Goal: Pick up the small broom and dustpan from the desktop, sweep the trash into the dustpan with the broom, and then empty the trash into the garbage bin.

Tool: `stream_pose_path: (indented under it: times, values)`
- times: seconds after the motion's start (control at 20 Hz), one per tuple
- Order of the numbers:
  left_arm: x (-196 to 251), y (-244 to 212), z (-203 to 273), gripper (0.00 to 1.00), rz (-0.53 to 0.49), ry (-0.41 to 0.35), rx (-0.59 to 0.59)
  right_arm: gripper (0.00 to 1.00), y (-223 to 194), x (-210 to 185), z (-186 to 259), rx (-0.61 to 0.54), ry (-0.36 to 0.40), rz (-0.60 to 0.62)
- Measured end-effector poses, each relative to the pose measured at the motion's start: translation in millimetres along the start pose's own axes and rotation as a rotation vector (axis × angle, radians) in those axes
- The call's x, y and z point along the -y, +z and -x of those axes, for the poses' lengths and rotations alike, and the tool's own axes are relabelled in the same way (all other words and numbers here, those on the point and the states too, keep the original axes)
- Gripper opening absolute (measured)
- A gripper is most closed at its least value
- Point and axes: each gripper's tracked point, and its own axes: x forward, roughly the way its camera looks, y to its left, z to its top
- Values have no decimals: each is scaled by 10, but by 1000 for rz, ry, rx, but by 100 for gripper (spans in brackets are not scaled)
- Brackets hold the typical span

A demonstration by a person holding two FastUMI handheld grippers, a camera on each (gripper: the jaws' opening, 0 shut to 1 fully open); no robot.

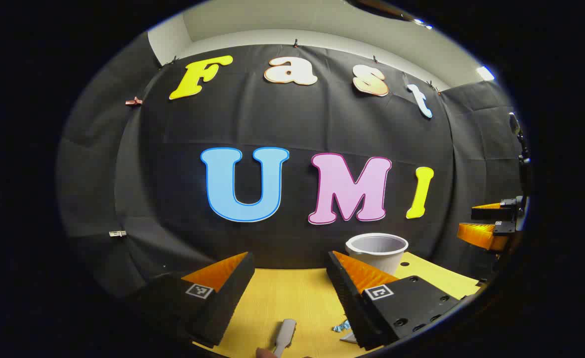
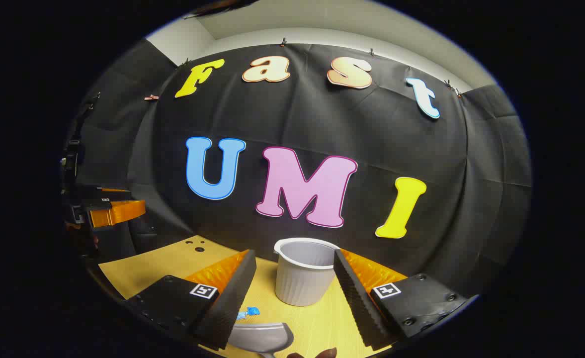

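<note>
Broadly, the yellow wood-grain counter (image 2: 317,323) carries everything, and it stretches from the claws back to the black cloth wall. Both claws hang above it with nothing between their jaws, which fits a start: my judgement is that no step of the task is done yet and the pick-up comes first.

Next in size, the pale grey ribbed plastic bin (image 2: 304,272) stands upright toward the back of the counter, mouth up, likely put there so the dustpan can be tipped into it once the sweeping is over. In the right gripper view it sits ahead, framed between the fingers of the right claw (image 2: 294,293), but farther off, not touched.

The grey plastic dustpan (image 2: 261,337) lies flat on the counter, just below and nearer than the right claw's fingers, so that claw seems well placed to drop onto it. Its handle runs out of frame.

The small light grey broom handle (image 1: 284,335) lies on the counter under the left claw (image 1: 291,291), which is spread wide and released. A downward reach would meet the handle; what shows is narrow, so the claw will have to close far.

Smallest, the crumpled blue paper scraps (image 2: 248,313) rest on the counter just beside the dustpan's mouth, between it and the bin, so I expect a short sweep will do.
</note>
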Motion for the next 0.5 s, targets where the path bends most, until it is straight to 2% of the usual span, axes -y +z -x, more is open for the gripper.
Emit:
stream_pose_path:
  times: [0.5]
  values:
    - [47, -39, 20, 94, -7, -2, -13, 97, -6, 38, 16, 0, -5, 6]
